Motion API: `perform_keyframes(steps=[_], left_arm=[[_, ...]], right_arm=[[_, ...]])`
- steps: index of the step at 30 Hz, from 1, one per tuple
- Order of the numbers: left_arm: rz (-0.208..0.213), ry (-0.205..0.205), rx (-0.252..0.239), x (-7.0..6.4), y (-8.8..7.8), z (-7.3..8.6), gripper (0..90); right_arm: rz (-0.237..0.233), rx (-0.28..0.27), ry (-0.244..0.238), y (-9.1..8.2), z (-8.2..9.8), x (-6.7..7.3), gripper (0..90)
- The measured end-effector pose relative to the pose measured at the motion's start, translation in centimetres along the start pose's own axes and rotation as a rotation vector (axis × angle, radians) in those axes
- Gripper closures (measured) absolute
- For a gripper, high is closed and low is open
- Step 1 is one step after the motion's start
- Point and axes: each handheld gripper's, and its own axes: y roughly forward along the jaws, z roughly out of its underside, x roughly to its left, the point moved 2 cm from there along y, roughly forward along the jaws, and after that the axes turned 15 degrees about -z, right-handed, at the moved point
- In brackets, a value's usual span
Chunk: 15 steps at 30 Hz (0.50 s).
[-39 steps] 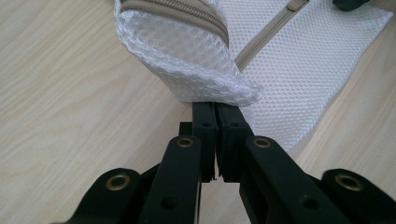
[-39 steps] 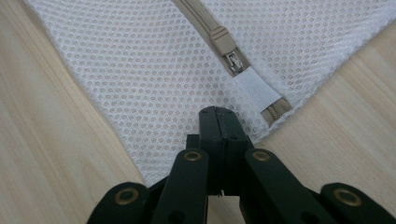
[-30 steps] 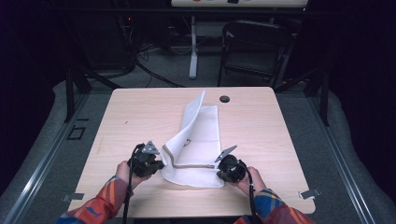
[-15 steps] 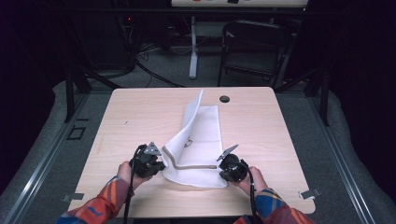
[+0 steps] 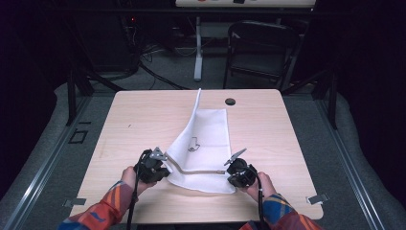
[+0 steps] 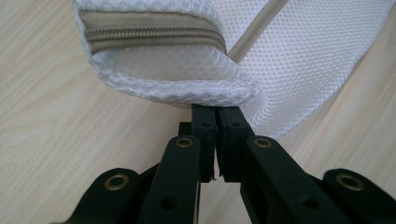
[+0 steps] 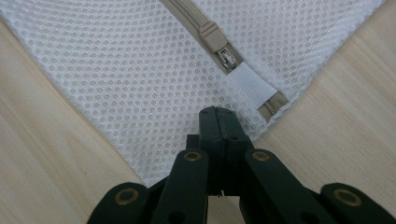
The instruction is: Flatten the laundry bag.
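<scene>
We have a white mesh laundry bag [image 5: 205,143] lying on the table [image 5: 129,120], a little toward six o'clock of the table's middle. Its long axis runs roughly from six to twelve o'clock, and the flap on its nine o'clock side is lifted, rising to a point near twelve. Its near edge carries the beige zipper [image 5: 198,171], which runs across from nine to three o'clock, between our two hands; in the right gripper view the zipper pull [image 7: 219,46] sits close to the corner there.

Our left tool [image 5: 160,163] grips the bag's near corner at the nine o'clock end: in the left gripper view its jaws are pressed together on the rolled mesh hem [image 6: 205,91], with the zipper tape just above. Our right tool [image 5: 234,165] holds the opposite near corner at the three o'clock end, its jaws likewise clamped on the mesh [image 7: 140,84] just beside the zipper's end tab [image 7: 254,86].

So the relation that matters, as we judge it, is that the bag stretches away from both tools toward twelve o'clock, and the zippered edge is drawn fairly taut between them. Each hand is equally near its own corner, so any lift or fold toward twelve would have to be made by both together.
</scene>
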Motion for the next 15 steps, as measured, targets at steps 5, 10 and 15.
perform_keyframes(steps=[5, 10, 15], left_arm=[[0.009, -0.003, 0.017, -0.06, 0.13, 0.08, 86.5], [0.019, -0.001, 0.03, -0.1, 0.25, 0.11, 86.1], [0.026, 0.006, 0.044, -0.16, 0.41, 0.16, 85.6]], right_arm=[[0.002, -0.018, 0.006, 0.09, 0.09, 0.06, 90.0], [0.003, -0.005, 0.005, -0.03, 0.12, -0.03, 90.0], [0.007, 0.014, 0.001, -0.19, 0.18, -0.12, 90.0]])
